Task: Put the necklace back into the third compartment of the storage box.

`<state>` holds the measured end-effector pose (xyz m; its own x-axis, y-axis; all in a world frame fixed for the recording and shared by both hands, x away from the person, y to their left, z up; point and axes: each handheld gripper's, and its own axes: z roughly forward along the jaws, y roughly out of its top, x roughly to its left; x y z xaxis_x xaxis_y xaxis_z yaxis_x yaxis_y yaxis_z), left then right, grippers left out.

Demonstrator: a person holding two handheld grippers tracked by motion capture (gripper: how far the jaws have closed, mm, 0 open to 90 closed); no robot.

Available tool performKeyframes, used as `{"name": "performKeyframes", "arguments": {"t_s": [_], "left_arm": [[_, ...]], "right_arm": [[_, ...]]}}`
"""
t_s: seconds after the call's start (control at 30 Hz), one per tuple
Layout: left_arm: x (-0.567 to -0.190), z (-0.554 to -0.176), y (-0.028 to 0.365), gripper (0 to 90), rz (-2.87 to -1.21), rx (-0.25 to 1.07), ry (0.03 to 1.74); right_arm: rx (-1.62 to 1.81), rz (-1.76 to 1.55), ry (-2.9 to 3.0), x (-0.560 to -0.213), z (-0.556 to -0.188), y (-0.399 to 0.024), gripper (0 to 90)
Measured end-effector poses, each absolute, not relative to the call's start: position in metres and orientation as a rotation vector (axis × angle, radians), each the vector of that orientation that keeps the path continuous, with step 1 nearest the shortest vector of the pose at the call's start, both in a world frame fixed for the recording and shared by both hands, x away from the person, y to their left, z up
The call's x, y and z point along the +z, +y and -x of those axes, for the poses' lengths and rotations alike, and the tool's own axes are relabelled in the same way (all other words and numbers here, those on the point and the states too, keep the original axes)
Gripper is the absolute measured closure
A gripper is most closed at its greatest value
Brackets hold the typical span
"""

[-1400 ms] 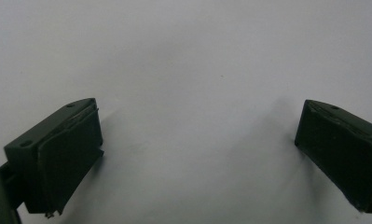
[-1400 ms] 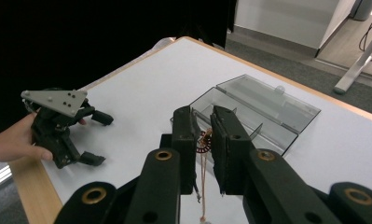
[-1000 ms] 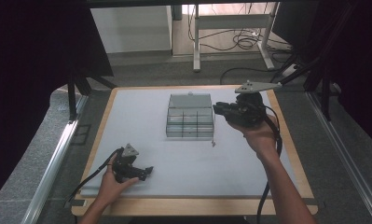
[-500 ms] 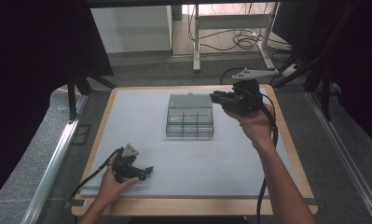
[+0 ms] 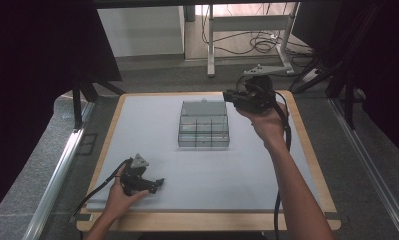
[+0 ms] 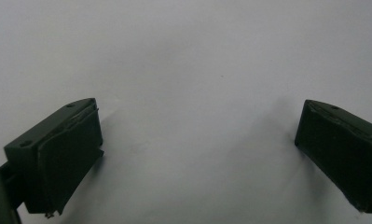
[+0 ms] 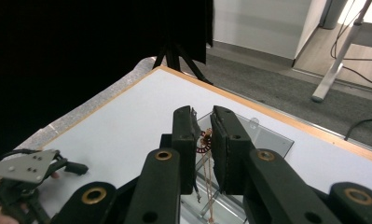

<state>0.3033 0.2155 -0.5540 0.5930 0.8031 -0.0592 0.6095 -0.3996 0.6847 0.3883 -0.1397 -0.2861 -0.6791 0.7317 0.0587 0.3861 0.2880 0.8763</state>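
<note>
Right tool [image 5: 231,95] has moved toward the desk's far edge, now above the clear compartment box [image 5: 203,125], jaws nearly closed on a small copper coil [image 7: 204,141]. Left tool [image 5: 157,184] unmoved near the front-left corner, jaws wide apart, empty.

black two-jaw tool [image 5: 228,95] with brass-ringed pivots, grey triangular plate, trailing black cable.

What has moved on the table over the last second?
The right tool has travelled up the table and slightly left, and now hangs by the back right corner of the clear compartment box, carrying a small coiled part. The left tool and the box stayed put.
</note>
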Motion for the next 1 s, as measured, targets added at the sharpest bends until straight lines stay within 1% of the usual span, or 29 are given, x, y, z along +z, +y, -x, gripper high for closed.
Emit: {"name": "performKeyframes", "arguments": {"t_s": [0.3,1.0], "left_arm": [[-0.554,-0.303,0.216,0.4,-2.144,0.368,1.114],[-0.554,-0.303,0.216,0.4,-2.145,0.368,1.113]], "right_arm": [[1.333,-1.069,2.192,-0.295,-0.413,-0.136,78.4],[1.337,-1.14,2.156,-0.311,-0.449,-0.129,78.3]]}}
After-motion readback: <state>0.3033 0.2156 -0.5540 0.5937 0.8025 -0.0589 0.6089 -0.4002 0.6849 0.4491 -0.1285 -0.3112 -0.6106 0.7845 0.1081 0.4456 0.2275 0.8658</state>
